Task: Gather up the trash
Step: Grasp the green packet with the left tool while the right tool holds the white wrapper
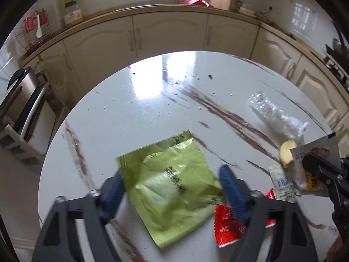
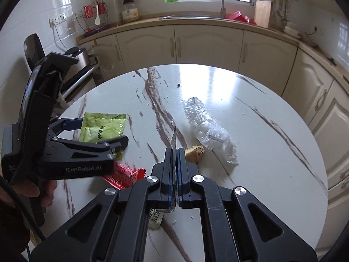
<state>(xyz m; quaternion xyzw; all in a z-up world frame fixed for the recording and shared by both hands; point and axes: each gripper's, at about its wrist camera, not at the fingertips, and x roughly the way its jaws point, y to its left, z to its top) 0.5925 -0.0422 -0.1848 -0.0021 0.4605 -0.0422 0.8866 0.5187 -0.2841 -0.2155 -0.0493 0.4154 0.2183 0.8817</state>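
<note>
A green snack packet (image 1: 172, 181) lies on the round marble table (image 1: 152, 100), between the open blue pads of my left gripper (image 1: 174, 187). It also shows in the right wrist view (image 2: 102, 128). A red wrapper (image 1: 226, 224) lies beside it, under the right pad. My right gripper (image 2: 174, 163) is shut on a flat white sachet (image 2: 173, 139), seen edge-on; in the left wrist view the sachet (image 1: 314, 150) is held above the table at the right. A crushed clear plastic bottle (image 2: 209, 128) and a ginger piece (image 2: 195, 151) lie ahead of the right gripper.
A small white barcoded packet (image 1: 281, 181) lies near the red wrapper (image 2: 124, 174). Crumbs dot the table. Cream kitchen cabinets (image 2: 207, 45) and a sink counter curve behind the table. A steel appliance (image 1: 21, 96) stands at the left.
</note>
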